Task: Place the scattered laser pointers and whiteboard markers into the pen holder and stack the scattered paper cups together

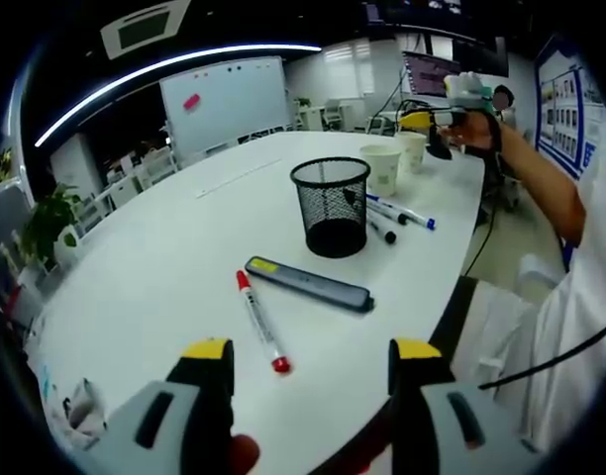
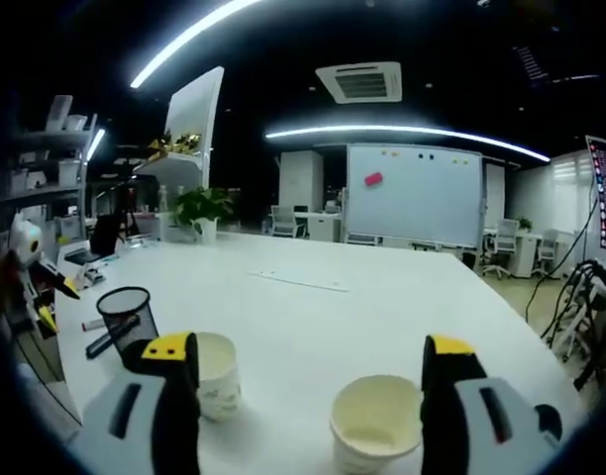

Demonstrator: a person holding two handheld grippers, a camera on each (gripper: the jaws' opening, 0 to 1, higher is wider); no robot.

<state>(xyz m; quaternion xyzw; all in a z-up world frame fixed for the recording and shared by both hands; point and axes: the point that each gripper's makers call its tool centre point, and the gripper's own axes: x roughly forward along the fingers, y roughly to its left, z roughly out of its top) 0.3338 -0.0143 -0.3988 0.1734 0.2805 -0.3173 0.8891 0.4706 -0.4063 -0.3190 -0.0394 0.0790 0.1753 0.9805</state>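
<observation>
A black mesh pen holder (image 1: 331, 207) stands mid-table. In front of it lie a dark laser pointer (image 1: 308, 283) with a yellow label and a red-capped whiteboard marker (image 1: 261, 322). Two more markers (image 1: 395, 214) lie just right of the holder. Two paper cups (image 1: 382, 168) stand beyond it. My left gripper (image 1: 313, 371) is open, low over the near table edge, close to the red marker. My right gripper (image 2: 308, 371) is open over the two cups, one (image 2: 216, 376) by its left jaw and one (image 2: 376, 426) between the jaws. The right gripper (image 1: 452, 114) also appears far right, held by a person's hand.
The white table (image 1: 174, 257) is wide, with its curved edge on the right. A whiteboard (image 2: 414, 194), a potted plant (image 2: 201, 210) and office chairs stand behind. The pen holder (image 2: 126, 315) and the left gripper (image 2: 31, 272) appear at the left of the right gripper view.
</observation>
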